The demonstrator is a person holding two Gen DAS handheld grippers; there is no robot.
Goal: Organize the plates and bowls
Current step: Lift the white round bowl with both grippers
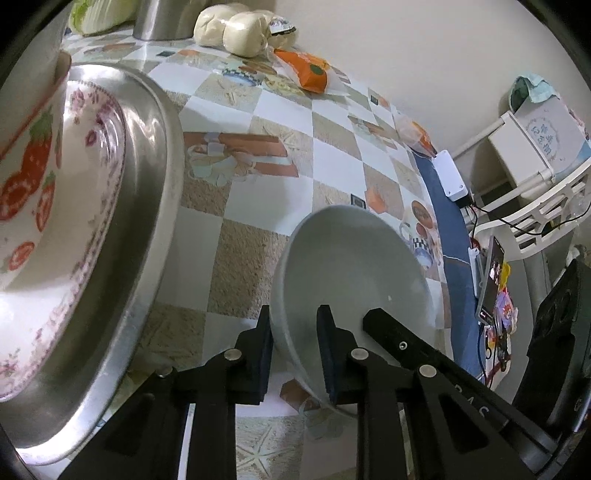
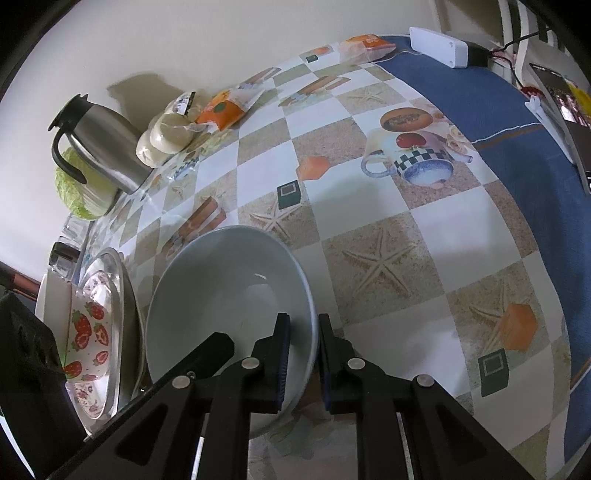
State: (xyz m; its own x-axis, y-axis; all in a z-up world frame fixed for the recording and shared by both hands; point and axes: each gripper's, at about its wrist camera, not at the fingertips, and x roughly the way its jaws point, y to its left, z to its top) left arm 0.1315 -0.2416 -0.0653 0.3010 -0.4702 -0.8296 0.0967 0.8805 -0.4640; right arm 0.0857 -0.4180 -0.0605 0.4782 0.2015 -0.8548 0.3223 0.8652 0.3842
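Observation:
A pale grey bowl [image 1: 354,273] is held between both grippers above the checked tablecloth. My left gripper [image 1: 295,354] is shut on its left rim, one finger inside and one outside. My right gripper [image 2: 303,362] is shut on its right rim; the bowl also shows in the right wrist view [image 2: 221,295]. To the left sits a metal tray [image 1: 147,206] holding a pink floral plate [image 1: 92,206] with a strawberry-patterned bowl [image 1: 26,162] on it. The tray [image 2: 127,295] and the strawberry bowl [image 2: 86,332] also show in the right wrist view.
At the back stand a steel thermos jug [image 2: 103,144], a cabbage [image 2: 81,188], bagged buns [image 1: 232,26] and orange packets [image 1: 306,70]. A white power strip [image 1: 452,177] lies on the blue cloth edge, with a white rack [image 1: 532,162] and a phone [image 1: 493,280] beyond.

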